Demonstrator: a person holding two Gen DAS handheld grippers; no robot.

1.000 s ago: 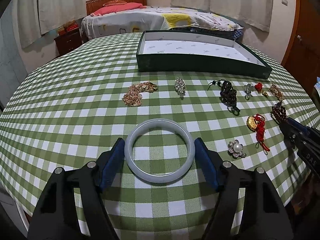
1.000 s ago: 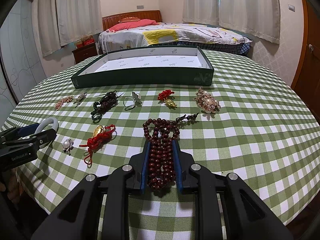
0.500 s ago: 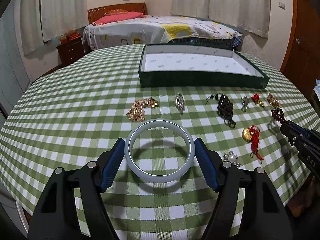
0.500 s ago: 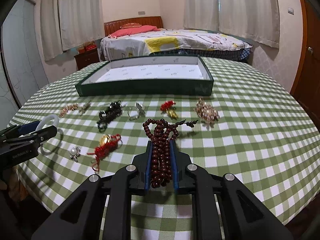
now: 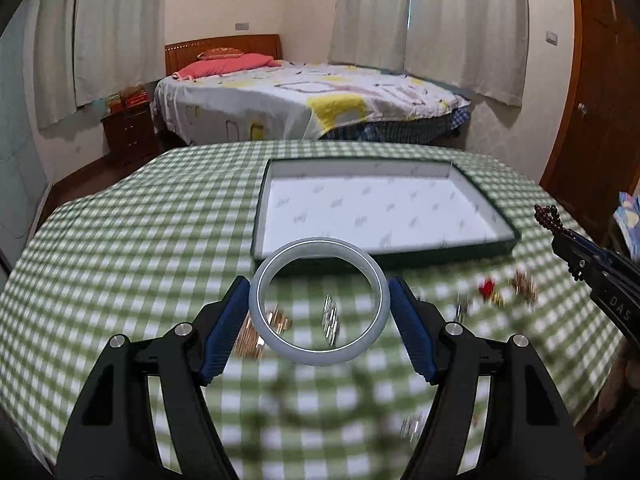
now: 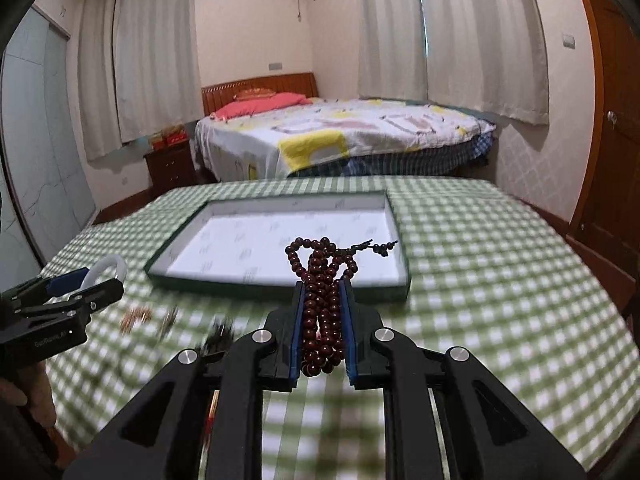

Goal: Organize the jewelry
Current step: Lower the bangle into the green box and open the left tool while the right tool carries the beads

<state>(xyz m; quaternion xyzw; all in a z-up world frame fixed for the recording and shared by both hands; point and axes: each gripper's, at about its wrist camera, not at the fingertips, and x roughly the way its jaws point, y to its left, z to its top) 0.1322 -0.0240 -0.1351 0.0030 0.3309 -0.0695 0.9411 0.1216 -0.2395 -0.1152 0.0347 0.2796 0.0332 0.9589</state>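
Note:
My left gripper [image 5: 319, 294] is shut on a pale jade bangle [image 5: 260, 312] and holds it in the air above the table, just short of the dark green tray [image 5: 264, 216] with a white lining. My right gripper [image 6: 323, 292] is shut on a dark red bead bracelet [image 6: 320, 300], also lifted, in front of the same tray [image 6: 402, 276]. The right gripper shows at the right of the left wrist view [image 5: 560, 240], the left gripper at the left of the right wrist view [image 6: 100, 280]. The tray holds nothing.
Several loose pieces lie blurred on the green checked tablecloth [image 5: 120, 240] below the grippers: a gold chain [image 5: 248, 340], a silver brooch [image 5: 330, 318], a red charm [image 5: 487, 286]. A bed [image 5: 300, 108] and a nightstand [image 5: 128, 136] stand beyond the table.
Both grippers have risen off the table with their pieces and moved forward toward the tray. The bangle and the beads no longer touch the cloth.

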